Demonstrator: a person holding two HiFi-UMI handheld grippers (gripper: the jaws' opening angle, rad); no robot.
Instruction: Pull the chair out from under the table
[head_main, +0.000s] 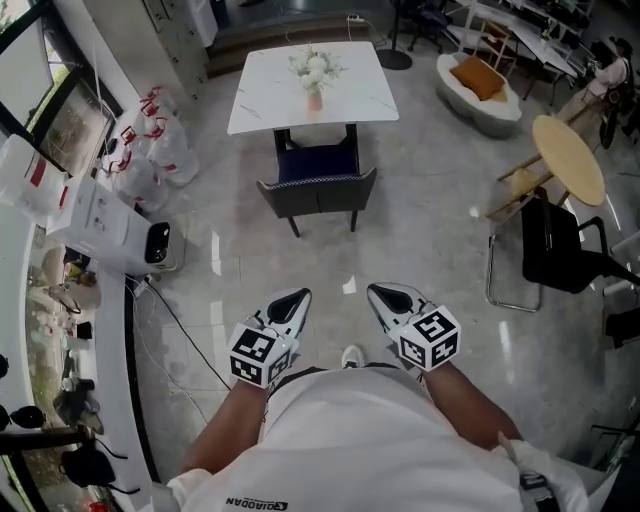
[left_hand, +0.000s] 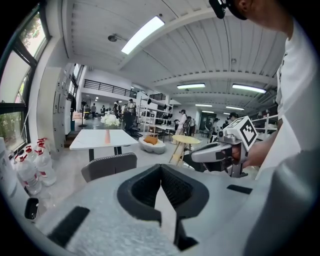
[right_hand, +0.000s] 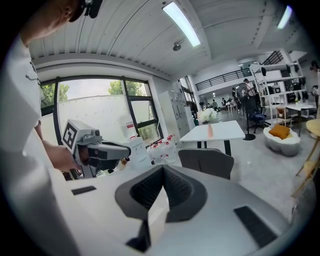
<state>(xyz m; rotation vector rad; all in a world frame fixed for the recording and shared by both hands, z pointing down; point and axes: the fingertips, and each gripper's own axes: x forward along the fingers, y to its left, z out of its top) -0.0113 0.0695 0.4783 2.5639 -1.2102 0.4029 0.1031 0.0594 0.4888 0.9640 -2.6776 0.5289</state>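
Head view looks down on a white table (head_main: 262, 100) with a vase of white flowers (head_main: 315, 74) near its middle. The chair (head_main: 318, 188) stands at the table's near edge, roughly centred along it. Its dark blue seat reaches partly beneath the tabletop, and its grey backrest is on the side away from the table, toward the person. So the chair faces into the table, front under the top and back outward. The backrest's long axis runs side to side, parallel to the table's near edge, and the legs that show rest on the glossy floor. Both grippers are on the same side of the table as the chair's back, well apart from chair and table and close to the person's body. The left gripper (head_main: 298, 298) and the right gripper (head_main: 377, 292) are side by side, both pointing toward the table. Each gripper's own view shows its jaws pressed together with nothing between them, and the chair's back and the table beyond it sit ahead in the distance.
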